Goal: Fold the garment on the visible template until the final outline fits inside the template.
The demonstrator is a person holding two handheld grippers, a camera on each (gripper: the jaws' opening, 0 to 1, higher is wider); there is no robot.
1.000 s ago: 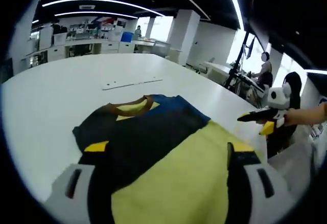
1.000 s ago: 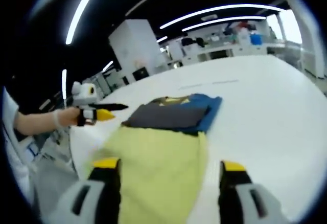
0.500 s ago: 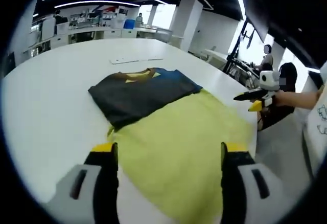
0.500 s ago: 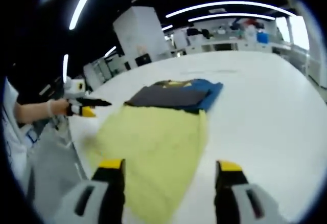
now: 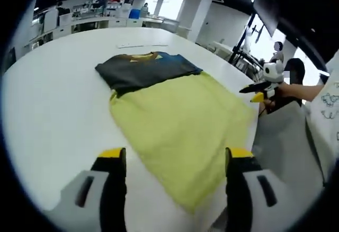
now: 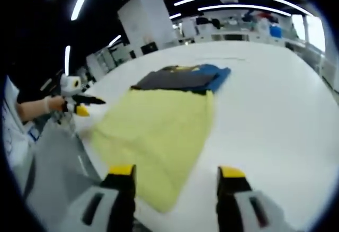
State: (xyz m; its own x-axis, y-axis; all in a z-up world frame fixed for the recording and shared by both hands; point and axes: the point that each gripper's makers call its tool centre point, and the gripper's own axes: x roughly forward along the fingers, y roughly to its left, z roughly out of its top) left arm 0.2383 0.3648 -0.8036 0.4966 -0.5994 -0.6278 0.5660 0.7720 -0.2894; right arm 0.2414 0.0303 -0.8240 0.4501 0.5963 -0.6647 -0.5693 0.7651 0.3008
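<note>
Both my tongs are held back from the work with jaws spread wide and nothing between them: the left gripper (image 5: 172, 160) in the left gripper view, the right gripper (image 6: 174, 176) in the right gripper view. Each also appears at the edge of the other's view, but too small there to read its jaws.

The garment (image 5: 175, 113) lies flat on the white table (image 5: 50, 99). Its yellow lower body runs toward me. The dark grey upper part (image 5: 140, 69) is folded across the far end, with a blue portion (image 6: 214, 76) beside it and a brown-trimmed neckline just showing.

Risks, as I judge them:
- The yellow hem (image 6: 159, 203) lies at the near table edge and may slightly overhang it. A careless pull toward me could drag it off.
- The yellow panel is long. Pinching one corner alone would skew the fold and leave the outline crooked.
- The stacked far end could shift if the cloth is tugged.

Not determinable: I cannot make out any template outline on the table, so fit cannot be assessed. A pale strip (image 5: 142, 45) lies beyond the collar, and I cannot identify it. The sleeves are tucked out of sight.
</note>
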